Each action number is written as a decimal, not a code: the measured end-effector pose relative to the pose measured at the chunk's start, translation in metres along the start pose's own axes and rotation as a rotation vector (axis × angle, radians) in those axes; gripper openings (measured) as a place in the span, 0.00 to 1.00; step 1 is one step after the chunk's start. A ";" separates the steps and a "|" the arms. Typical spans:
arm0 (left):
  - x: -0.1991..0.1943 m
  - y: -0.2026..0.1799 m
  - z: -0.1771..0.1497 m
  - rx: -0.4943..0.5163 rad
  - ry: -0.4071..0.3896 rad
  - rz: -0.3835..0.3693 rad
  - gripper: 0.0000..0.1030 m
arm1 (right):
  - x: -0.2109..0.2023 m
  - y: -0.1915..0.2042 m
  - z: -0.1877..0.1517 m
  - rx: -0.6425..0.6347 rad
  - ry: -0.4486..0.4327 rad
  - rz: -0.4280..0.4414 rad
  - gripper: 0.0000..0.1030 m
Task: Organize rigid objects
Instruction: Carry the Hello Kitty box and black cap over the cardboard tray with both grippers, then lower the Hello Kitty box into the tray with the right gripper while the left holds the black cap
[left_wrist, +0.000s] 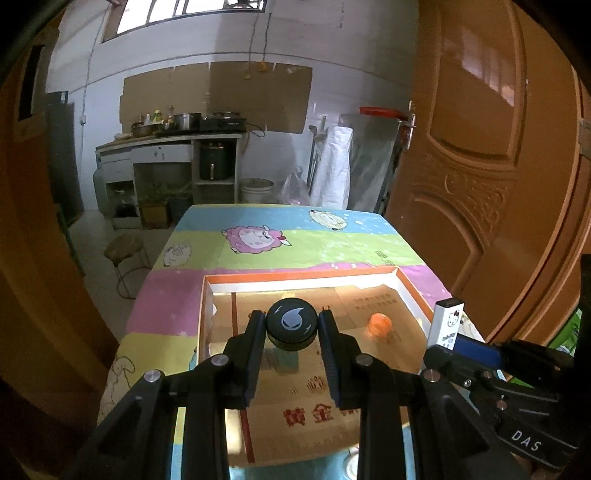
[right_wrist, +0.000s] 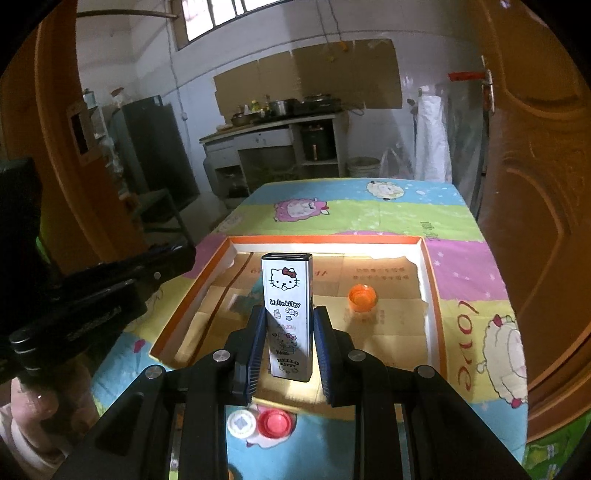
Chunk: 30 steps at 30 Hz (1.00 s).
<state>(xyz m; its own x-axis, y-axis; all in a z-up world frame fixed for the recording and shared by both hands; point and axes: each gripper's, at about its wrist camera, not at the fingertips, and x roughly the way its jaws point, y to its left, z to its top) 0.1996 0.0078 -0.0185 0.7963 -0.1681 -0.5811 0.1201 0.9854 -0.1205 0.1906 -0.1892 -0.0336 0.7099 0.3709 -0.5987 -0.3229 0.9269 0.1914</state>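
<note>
My left gripper (left_wrist: 292, 318) is shut on a round black cap with a grey drop logo (left_wrist: 292, 326), held above the orange-rimmed cardboard box (left_wrist: 417, 291). My right gripper (right_wrist: 289, 314) is shut on an upright silver Hello Kitty case (right_wrist: 287, 295), also over the box (right_wrist: 428, 266); that case (left_wrist: 447, 325) shows at the right of the left wrist view. An orange cap (left_wrist: 380, 325) (right_wrist: 362, 297) lies on the box floor. A white cap (right_wrist: 242, 424) and a red cap (right_wrist: 275, 422) rest on the cloth in front of the box.
The table wears a colourful sheep-print cloth (left_wrist: 295, 236). A brown wooden door (left_wrist: 491, 155) stands close on the right. A stool (left_wrist: 127, 251) sits left of the table, with kitchen shelving (left_wrist: 177, 158) behind. A person's hand (right_wrist: 33, 406) holds the left gripper's handle.
</note>
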 end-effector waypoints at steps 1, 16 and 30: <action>0.002 0.001 0.002 0.000 0.000 0.003 0.29 | 0.004 -0.001 0.002 0.001 0.003 0.006 0.26; 0.044 0.030 0.024 -0.038 0.031 0.049 0.29 | 0.047 -0.010 0.026 0.017 0.056 0.046 0.26; 0.096 0.038 0.017 -0.060 0.158 0.047 0.29 | 0.096 -0.023 0.028 0.055 0.164 0.082 0.26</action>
<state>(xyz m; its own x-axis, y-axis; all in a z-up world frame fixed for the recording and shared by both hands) 0.2904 0.0298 -0.0653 0.6963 -0.1282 -0.7062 0.0450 0.9898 -0.1354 0.2839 -0.1731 -0.0733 0.5697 0.4349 -0.6974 -0.3375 0.8975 0.2840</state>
